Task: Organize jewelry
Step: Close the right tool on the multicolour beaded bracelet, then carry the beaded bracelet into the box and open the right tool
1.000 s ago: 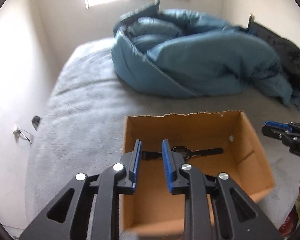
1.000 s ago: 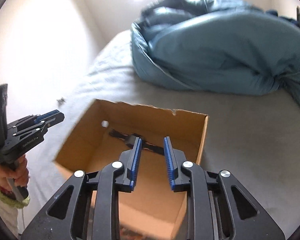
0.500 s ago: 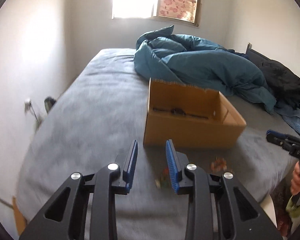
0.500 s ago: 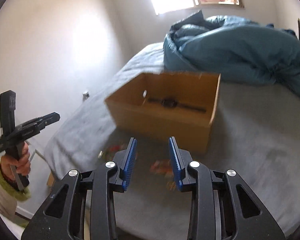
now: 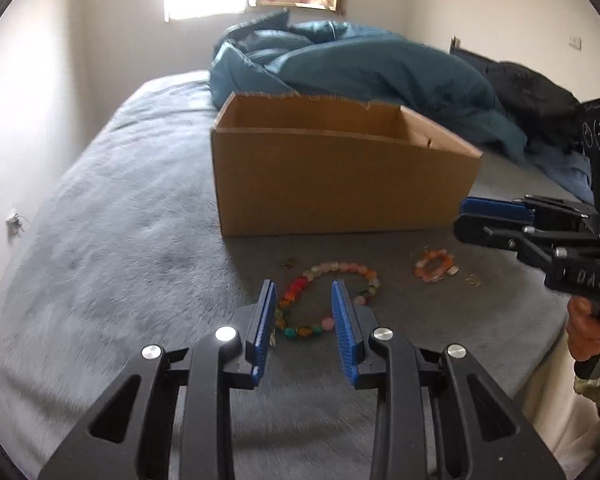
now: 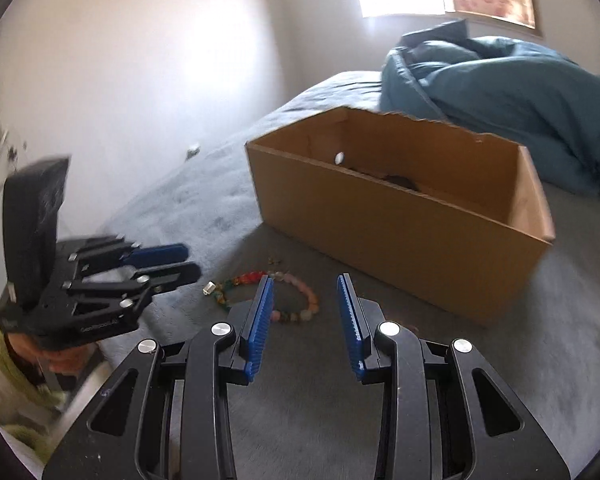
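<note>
A multicoloured bead necklace [image 5: 340,267] lies looped on the grey bed in front of an open cardboard box [image 5: 340,184]. My left gripper [image 5: 303,292] hovers just above the necklace's near side, open, with nothing pinched. To the right lies a small orange bead bracelet [image 5: 432,268], with my right gripper [image 5: 462,218] above and right of it. In the right wrist view my right gripper [image 6: 304,284] is open and empty over the necklace [image 6: 310,298], and the left gripper [image 6: 188,260] sits at the left. A dark watch [image 6: 400,180] shows inside the box [image 6: 400,232].
Tiny gold pieces [image 5: 288,264] [image 5: 474,280] lie near the beads. A bunched blue duvet [image 5: 360,68] and dark clothing [image 5: 540,96] fill the bed behind the box. The bed edge runs close below the grippers. A person's hand [image 5: 588,332] holds the right gripper's handle.
Both grippers have drawn back from above the box and come down low over the bed's near part. The bead jewelry has come into view. Both pairs of jaws stand slightly wider.
</note>
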{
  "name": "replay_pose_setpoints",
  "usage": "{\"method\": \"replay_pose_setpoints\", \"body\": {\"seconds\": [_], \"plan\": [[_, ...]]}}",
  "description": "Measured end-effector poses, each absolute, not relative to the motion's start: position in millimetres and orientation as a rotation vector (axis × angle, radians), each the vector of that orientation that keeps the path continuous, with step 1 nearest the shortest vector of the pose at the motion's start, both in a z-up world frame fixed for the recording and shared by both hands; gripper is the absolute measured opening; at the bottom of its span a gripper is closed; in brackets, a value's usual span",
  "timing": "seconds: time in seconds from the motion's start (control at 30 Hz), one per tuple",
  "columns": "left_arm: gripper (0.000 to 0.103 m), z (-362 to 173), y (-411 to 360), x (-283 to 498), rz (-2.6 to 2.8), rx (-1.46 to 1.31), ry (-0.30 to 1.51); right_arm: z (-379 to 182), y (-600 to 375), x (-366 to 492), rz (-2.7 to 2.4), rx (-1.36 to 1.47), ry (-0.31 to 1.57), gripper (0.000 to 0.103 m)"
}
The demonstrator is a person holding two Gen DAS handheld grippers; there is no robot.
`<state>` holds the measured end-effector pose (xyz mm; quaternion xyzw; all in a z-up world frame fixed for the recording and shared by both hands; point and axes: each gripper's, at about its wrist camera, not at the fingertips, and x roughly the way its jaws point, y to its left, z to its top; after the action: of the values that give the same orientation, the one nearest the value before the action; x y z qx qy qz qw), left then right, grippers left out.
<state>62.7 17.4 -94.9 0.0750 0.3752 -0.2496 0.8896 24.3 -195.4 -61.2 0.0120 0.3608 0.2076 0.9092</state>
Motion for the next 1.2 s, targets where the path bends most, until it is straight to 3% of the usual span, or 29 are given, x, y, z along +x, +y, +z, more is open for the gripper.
{"method": "replay_pose_setpoints", "body": {"seconds": [0.43, 0.83, 0.93, 1.2], "plan": [[0.022, -138, 4, 105, -0.542, 0.228, 0.898, -114, -167, 66, 0.492, -0.110, 0.895, 0.021], [0.015, -148, 1, 117, -0.556, 0.211, 0.937, -135, -166, 83, 0.486, -0.039, 1.003, 0.014], [0.009, -148, 2, 117, -0.550, 0.207, 0.935, -137, -165, 85, 0.475, -0.043, 1.010, 0.008], [0.009, -127, 28, 114, -0.587, 0.071, 0.908, -104, -171, 64, 0.453, -0.003, 0.931, 0.008]]}}
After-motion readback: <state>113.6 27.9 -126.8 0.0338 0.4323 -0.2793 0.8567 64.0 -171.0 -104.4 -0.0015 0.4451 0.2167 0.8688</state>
